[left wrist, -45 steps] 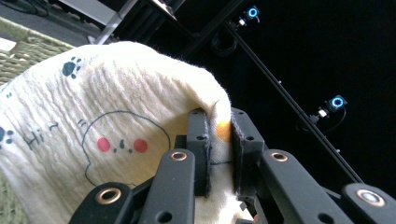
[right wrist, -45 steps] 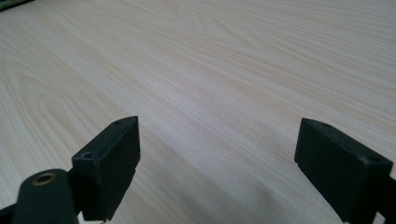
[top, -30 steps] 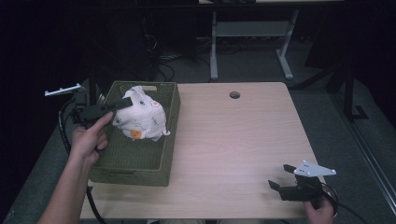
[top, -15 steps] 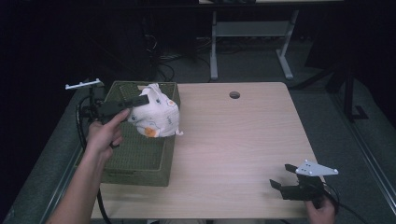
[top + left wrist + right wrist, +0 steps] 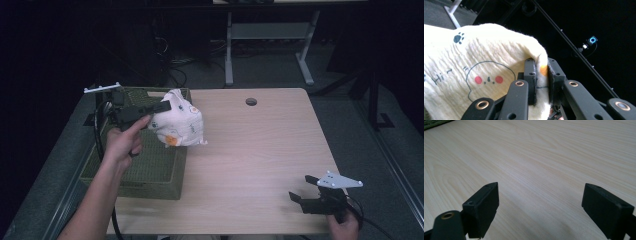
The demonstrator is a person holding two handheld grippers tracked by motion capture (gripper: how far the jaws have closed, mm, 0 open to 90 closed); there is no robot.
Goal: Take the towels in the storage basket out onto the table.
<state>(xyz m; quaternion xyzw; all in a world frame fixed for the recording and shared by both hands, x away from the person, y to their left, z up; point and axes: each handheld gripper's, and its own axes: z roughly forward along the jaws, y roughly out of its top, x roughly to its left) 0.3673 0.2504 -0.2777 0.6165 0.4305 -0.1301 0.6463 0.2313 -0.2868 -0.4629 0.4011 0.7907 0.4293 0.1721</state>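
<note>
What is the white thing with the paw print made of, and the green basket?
The cloth looks like soft woven cotton: ribbed, fuzzy at its edge, with printed drawings. The basket seems woven fibre or plastic mesh, matte olive; which of them is hard to tell.

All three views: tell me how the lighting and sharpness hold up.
High view: table evenly lit, surroundings nearly black, slightly soft. Left gripper view: cloth bright and sharp, background black. Right gripper view: wood grain clear far off, near claw tips soft-edged.

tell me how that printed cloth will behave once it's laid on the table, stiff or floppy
Probably floppy: the printed cloth hangs bunched and sagging from the left gripper, which pinches just one fold. It looks light. It would likely slump and crumple rather than slide if pushed.
</note>
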